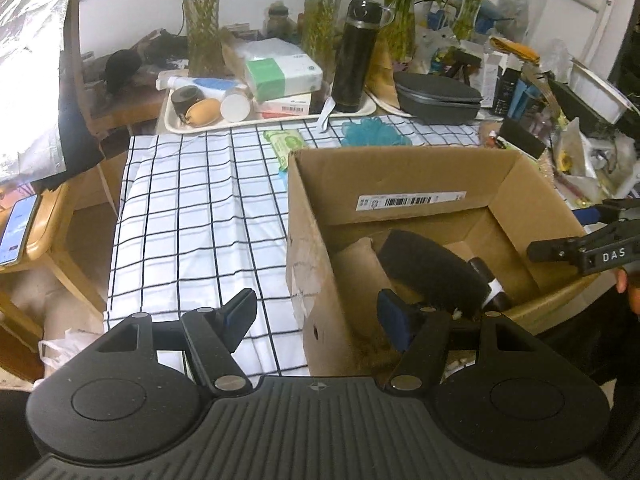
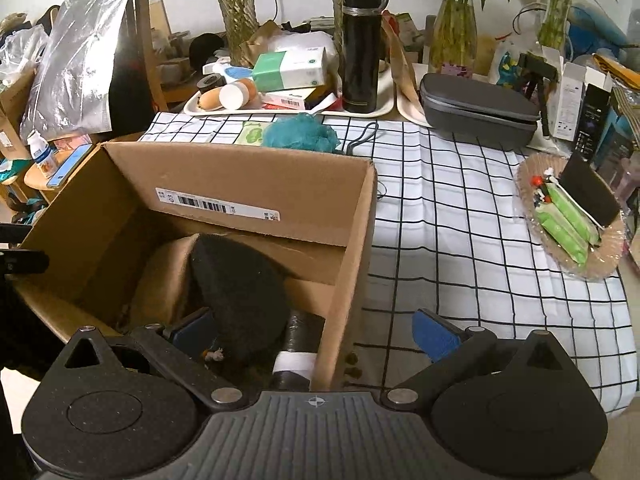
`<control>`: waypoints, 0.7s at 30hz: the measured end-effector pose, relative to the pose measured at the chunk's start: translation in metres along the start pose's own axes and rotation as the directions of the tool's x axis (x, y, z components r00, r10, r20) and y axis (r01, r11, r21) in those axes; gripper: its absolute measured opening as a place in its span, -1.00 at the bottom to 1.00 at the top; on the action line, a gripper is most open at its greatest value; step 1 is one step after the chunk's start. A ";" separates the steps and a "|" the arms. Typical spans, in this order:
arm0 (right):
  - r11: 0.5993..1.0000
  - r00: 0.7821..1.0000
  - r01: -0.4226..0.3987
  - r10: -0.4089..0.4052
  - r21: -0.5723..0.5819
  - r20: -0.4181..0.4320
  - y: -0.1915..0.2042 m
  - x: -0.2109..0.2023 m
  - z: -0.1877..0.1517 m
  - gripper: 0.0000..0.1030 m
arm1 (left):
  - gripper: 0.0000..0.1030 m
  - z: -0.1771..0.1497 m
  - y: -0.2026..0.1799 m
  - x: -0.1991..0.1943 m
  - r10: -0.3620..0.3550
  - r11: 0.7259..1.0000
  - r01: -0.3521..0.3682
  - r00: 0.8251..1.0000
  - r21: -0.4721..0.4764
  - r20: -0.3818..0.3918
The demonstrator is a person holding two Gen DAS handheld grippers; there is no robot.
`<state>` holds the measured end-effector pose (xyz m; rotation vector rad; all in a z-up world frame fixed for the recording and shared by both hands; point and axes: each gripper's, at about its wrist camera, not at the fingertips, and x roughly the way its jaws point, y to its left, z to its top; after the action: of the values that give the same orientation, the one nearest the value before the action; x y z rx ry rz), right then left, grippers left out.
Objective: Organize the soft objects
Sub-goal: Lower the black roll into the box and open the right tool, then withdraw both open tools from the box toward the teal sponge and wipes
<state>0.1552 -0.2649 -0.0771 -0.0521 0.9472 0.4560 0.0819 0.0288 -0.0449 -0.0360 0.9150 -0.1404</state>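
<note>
An open cardboard box (image 1: 404,184) (image 2: 256,176) stands on the checked cloth. Inside lie a black foam pad (image 1: 432,272) (image 2: 240,292) and a dark roll with a white band (image 2: 296,348). A teal bath sponge (image 1: 374,132) (image 2: 300,132) and a green tissue pack (image 1: 286,142) (image 2: 252,134) lie on the cloth behind the box. My left gripper (image 1: 318,320) is open and empty, straddling the box's left wall. My right gripper (image 2: 316,334) is open and empty, straddling the box's right wall; it also shows in the left wrist view (image 1: 576,240).
A white tray (image 1: 200,124) with a black flask (image 1: 356,56), tissue boxes and small items sits at the back. A grey case (image 2: 480,116) and a woven plate (image 2: 576,268) with green packs are on the right. Plant vases line the wall. A stool holds a phone (image 1: 16,228).
</note>
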 end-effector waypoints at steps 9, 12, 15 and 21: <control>0.999 0.999 0.018 -0.019 0.033 0.035 -0.006 -0.001 0.005 1.00 | 0.28 0.011 0.010 0.014 -0.009 1.000 0.009 1.000 -0.027 -0.003; 0.999 0.999 0.017 -0.019 0.041 0.051 -0.007 -0.002 0.006 1.00 | 0.28 0.014 0.012 0.016 -0.012 1.000 0.012 1.000 -0.027 0.001; 0.999 0.997 0.016 -0.019 0.050 0.070 -0.008 -0.005 0.008 1.00 | 0.28 0.018 0.013 0.018 -0.011 1.000 0.011 1.000 -0.022 0.007; 0.999 0.994 0.017 -0.022 0.049 0.103 -0.008 -0.006 0.012 1.00 | 0.28 0.027 0.014 0.024 -0.019 1.000 0.020 1.000 -0.019 0.018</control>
<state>0.1643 -0.2717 -0.0663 0.0065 0.8544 0.4138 0.1196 0.0388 -0.0483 -0.0642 0.8984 -0.1489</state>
